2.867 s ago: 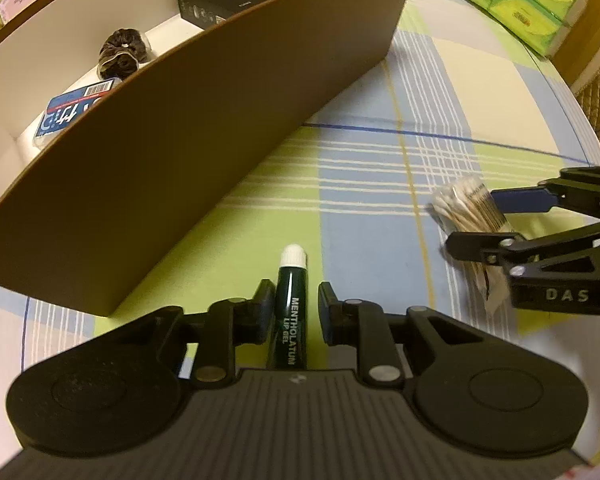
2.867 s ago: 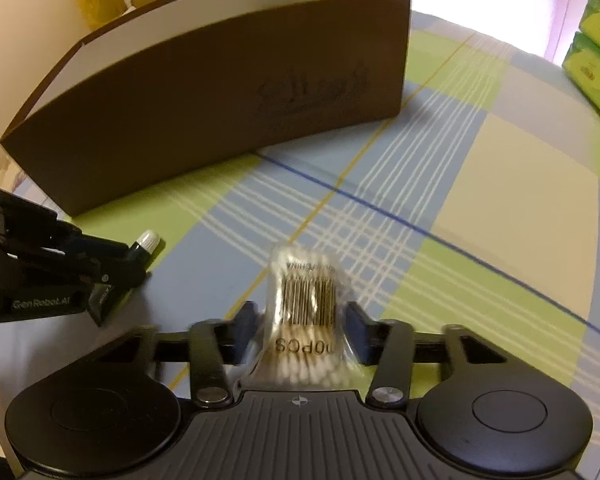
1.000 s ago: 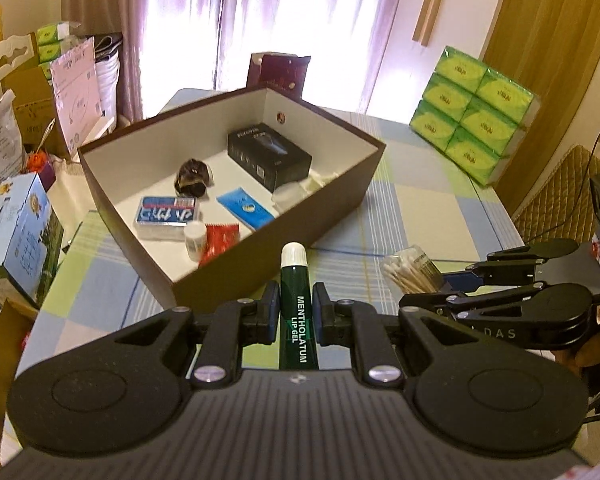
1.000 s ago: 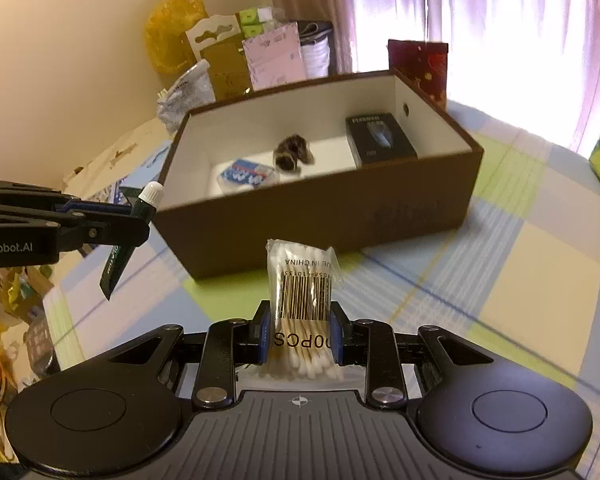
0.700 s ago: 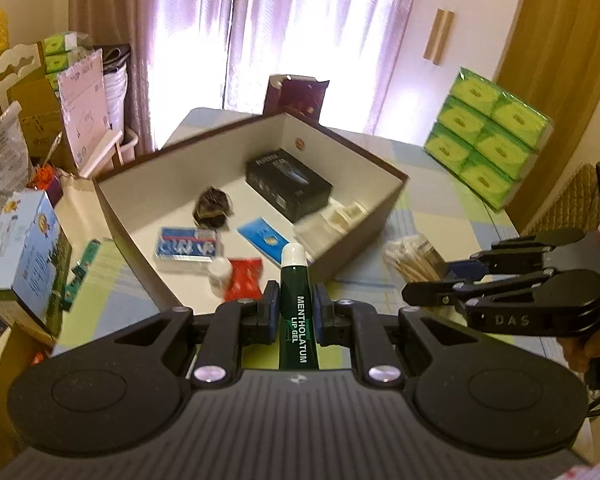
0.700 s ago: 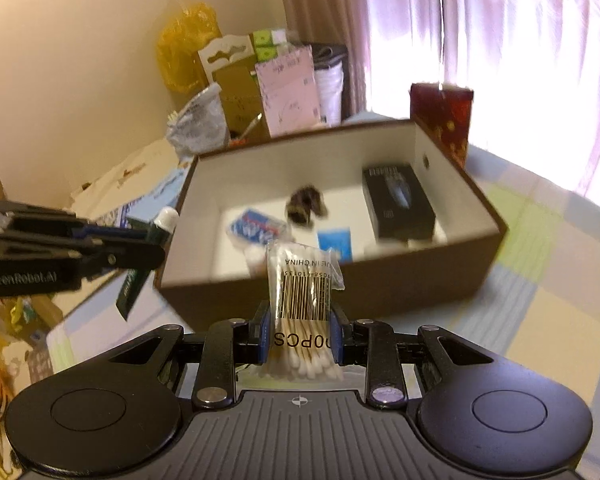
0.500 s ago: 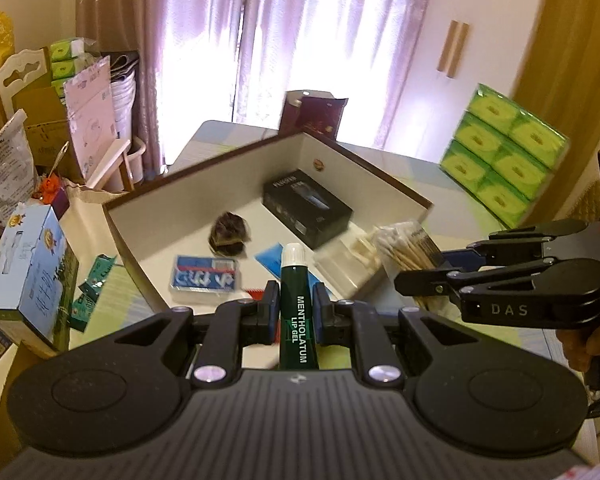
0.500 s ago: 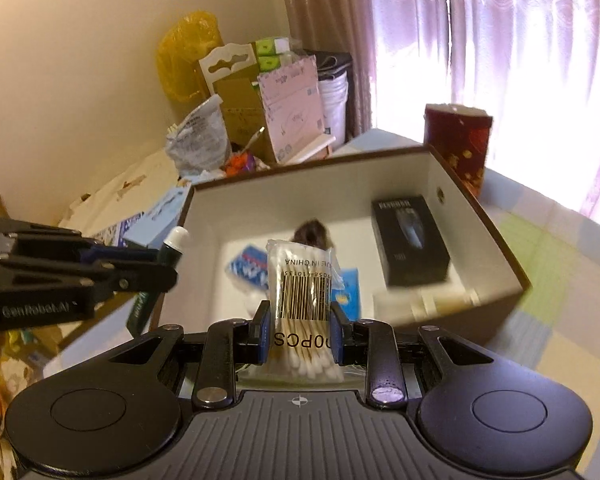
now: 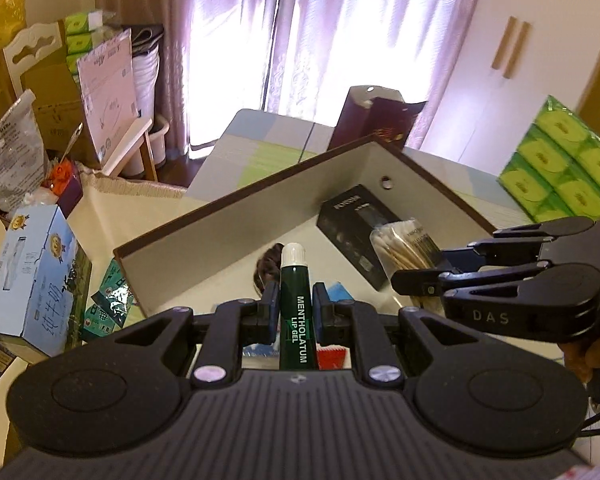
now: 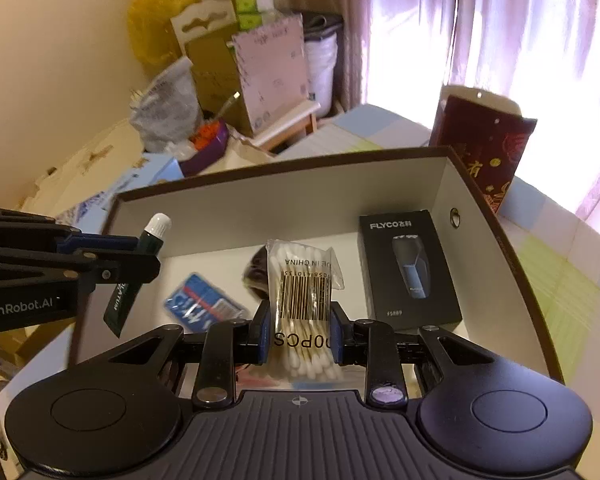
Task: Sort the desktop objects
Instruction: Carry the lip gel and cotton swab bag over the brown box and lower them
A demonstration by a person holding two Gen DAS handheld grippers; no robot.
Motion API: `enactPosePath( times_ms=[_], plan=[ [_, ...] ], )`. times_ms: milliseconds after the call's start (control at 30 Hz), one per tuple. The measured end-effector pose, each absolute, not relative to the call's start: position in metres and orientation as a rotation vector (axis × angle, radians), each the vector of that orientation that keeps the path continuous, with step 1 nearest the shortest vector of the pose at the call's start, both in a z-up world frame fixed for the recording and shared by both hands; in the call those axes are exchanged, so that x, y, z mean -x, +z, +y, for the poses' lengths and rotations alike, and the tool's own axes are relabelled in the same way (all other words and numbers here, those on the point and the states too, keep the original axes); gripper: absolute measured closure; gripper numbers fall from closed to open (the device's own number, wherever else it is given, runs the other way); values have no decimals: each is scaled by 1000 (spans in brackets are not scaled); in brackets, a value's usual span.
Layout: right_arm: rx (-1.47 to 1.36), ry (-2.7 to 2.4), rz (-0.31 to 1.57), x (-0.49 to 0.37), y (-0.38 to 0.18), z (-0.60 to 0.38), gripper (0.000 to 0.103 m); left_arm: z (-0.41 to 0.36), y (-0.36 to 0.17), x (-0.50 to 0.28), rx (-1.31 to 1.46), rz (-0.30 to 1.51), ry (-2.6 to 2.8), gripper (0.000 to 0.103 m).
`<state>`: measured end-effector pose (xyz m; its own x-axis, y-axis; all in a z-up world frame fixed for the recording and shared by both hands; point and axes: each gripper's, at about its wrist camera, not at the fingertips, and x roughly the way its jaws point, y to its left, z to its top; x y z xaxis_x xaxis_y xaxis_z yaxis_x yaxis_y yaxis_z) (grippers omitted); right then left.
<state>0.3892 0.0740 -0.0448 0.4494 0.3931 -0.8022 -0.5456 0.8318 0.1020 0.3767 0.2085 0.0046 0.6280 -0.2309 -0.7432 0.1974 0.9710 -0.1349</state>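
Note:
My left gripper (image 9: 296,300) is shut on a dark green lip gel tube (image 9: 297,312) with a white cap, held over the open brown box (image 9: 228,240). The right gripper (image 10: 299,338) is shut on a clear bag of cotton swabs (image 10: 300,300), also above the box's white inside (image 10: 300,208). In the left wrist view the right gripper (image 9: 400,276) hangs to the right with the swab bag (image 9: 404,248). In the right wrist view the left gripper (image 10: 152,260) comes in from the left with the tube (image 10: 140,264). Both items hang in the air.
In the box lie a black shaver carton (image 10: 408,268), a blue packet (image 10: 204,306), a dark hair tie (image 10: 256,268) and a red packet (image 9: 332,358). A dark red carton (image 10: 484,148) stands behind it. Green tissue packs (image 9: 556,172) sit far right; boxes and bags crowd the floor at left.
Both grippers have carried their items forward from in front of the box's near wall to above its inside. The grips have stayed the same.

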Motion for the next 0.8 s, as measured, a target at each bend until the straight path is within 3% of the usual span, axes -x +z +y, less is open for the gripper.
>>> enactPosePath(
  times_ms=[800],
  plan=[
    [178, 561, 998, -439, -83, 80, 77, 187, -62, -469, -109, 956, -222, 90]
  ],
)
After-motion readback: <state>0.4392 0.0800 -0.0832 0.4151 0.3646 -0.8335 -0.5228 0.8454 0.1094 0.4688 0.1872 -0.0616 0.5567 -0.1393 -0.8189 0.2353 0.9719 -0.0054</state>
